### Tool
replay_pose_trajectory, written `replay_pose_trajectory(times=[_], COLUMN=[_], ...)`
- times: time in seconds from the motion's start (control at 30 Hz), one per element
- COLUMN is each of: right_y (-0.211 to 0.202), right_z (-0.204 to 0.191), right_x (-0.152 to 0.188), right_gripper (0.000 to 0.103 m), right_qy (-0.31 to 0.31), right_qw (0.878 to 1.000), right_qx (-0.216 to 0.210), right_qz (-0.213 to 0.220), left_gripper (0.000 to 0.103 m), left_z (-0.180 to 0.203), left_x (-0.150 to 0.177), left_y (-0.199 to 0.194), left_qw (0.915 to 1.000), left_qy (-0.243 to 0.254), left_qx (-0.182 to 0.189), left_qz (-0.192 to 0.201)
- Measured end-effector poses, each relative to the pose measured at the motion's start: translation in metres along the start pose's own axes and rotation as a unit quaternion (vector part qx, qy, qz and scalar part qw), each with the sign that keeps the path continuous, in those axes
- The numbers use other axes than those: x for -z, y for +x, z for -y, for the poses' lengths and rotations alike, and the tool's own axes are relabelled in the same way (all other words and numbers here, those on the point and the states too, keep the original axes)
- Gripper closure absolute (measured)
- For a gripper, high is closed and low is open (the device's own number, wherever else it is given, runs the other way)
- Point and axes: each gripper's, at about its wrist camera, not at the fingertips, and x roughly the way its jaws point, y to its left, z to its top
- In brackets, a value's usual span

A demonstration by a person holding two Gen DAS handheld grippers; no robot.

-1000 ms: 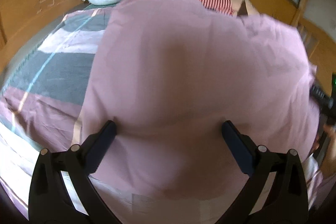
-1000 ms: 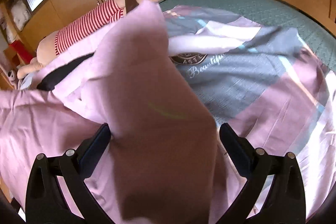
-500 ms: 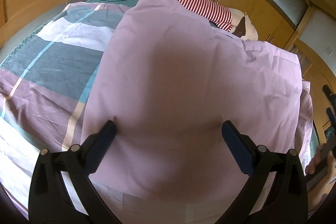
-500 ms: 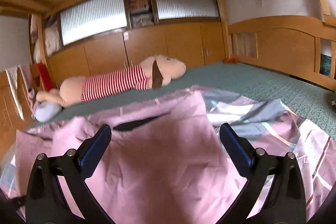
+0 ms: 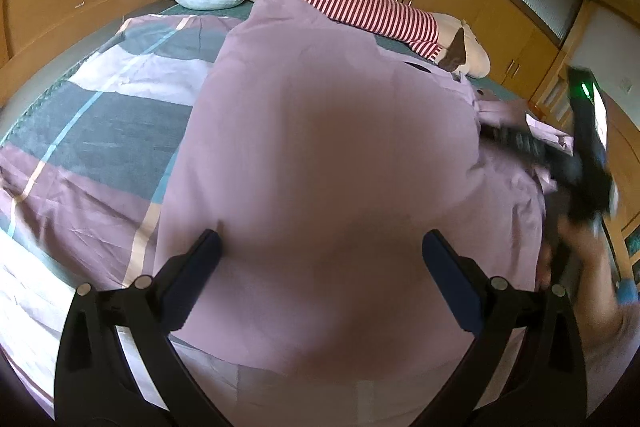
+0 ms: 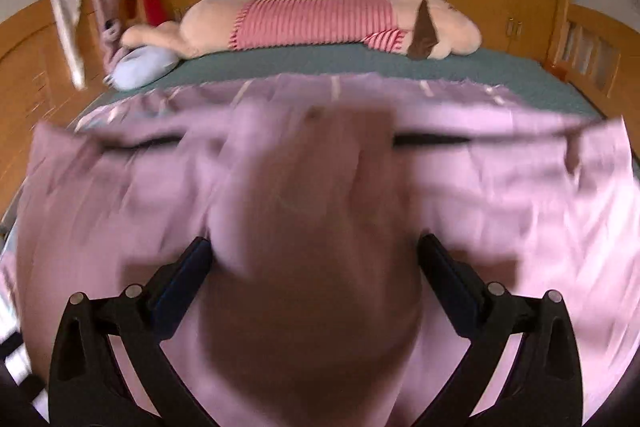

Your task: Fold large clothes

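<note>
pink sheet [image 5: 320,167] drapes between both hand-held grippers' spread fingers over bed [image 6: 400,65].

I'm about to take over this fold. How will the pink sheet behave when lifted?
The pink sheet probably handles floppy: it drapes and bunches between the left gripper fingers. It seems light, billowing and blurring by the right gripper.

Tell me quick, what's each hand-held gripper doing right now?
Left hand-held gripper: fingers spread wide, pink sheet bunched between them; grip cannot be told.
Right hand-held gripper: same, blurred.
</note>
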Motion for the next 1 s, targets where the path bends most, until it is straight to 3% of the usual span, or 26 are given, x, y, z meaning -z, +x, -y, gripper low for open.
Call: replay_pose_trajectory(times=[0.07,0.17,0.2,0.27,0.33,0.4,0.53,0.6,0.67,0.77,0.83,0.9,0.93,0.97,1.0], right_y=[-0.005,-0.04,-0.057,-0.07,-0.072,-0.067,-0.038,-0.013,0.011,0.022,0.019,0.009,0.004,-0.001,-0.004], right_z=[0.01,0.014,0.01,-0.012,-0.037,-0.083,-0.147,-0.165,-0.18,-0.188,-0.19,-0.187,-0.184,-0.185,-0.189], right_x=[-0.01,-0.011,-0.011,-0.016,-0.025,-0.03,-0.025,-0.023,-0.016,-0.011,-0.01,-0.008,-0.005,-0.001,0.003], right_gripper=[0.001,0.001,0.001,0.001,0.001,0.001,0.001,0.001,0.001,0.001,0.001,0.031,0.054,0.068,0.075], right_qy=[0.027,0.037,0.024,-0.015,-0.068,-0.16,-0.276,-0.3,-0.324,-0.331,-0.321,-0.3,-0.288,-0.284,-0.289], right_qw=[0.999,0.995,0.992,0.989,0.987,0.979,0.946,0.929,0.914,0.91,0.915,0.927,0.933,0.936,0.937], right_qx=[-0.024,-0.064,-0.086,-0.117,-0.133,-0.125,-0.155,-0.171,-0.16,-0.152,-0.155,-0.162,-0.163,-0.161,-0.155], right_qz=[0.004,0.064,0.086,0.084,0.058,0.02,-0.068,-0.131,-0.183,-0.199,-0.186,-0.156,-0.146,-0.132,-0.121], left_gripper=[0.002,0.002,0.002,0.002,0.002,0.002,0.002,0.002,0.002,0.002,0.002,0.002,0.002,0.002,0.002], left_z=[-0.001,-0.006,-0.008,-0.012,-0.013,-0.016,-0.021,-0.021,-0.025,-0.034,-0.04,-0.043,-0.043,-0.043,-0.041], left_x=[0.0,0.0,-0.001,-0.001,0.0,0.002,0.013,0.018,0.02,0.019,0.02,0.021,0.022,0.022,0.022], left_y=[0.002,0.007,0.008,0.007,0.005,0.003,0.0,0.0,0.0,0.003,0.005,0.006,0.006,0.005,0.004], left_qw=[1.0,0.9997,0.9996,0.9993,0.9989,0.9981,0.9962,0.9957,0.9951,0.9934,0.9917,0.9904,0.9901,0.9904,0.9907], left_qy=[0.002,-0.011,-0.018,-0.03,-0.04,-0.053,-0.07,-0.066,-0.066,-0.079,-0.093,-0.102,-0.103,-0.101,-0.098], left_qx=[-0.001,-0.004,-0.001,0.004,0.003,0.003,-0.003,-0.007,-0.009,-0.012,-0.015,-0.014,-0.016,-0.018,-0.02], left_qz=[-0.005,-0.019,-0.021,-0.022,-0.025,-0.033,-0.052,-0.064,-0.073,-0.082,-0.088,-0.092,-0.094,-0.093,-0.091])
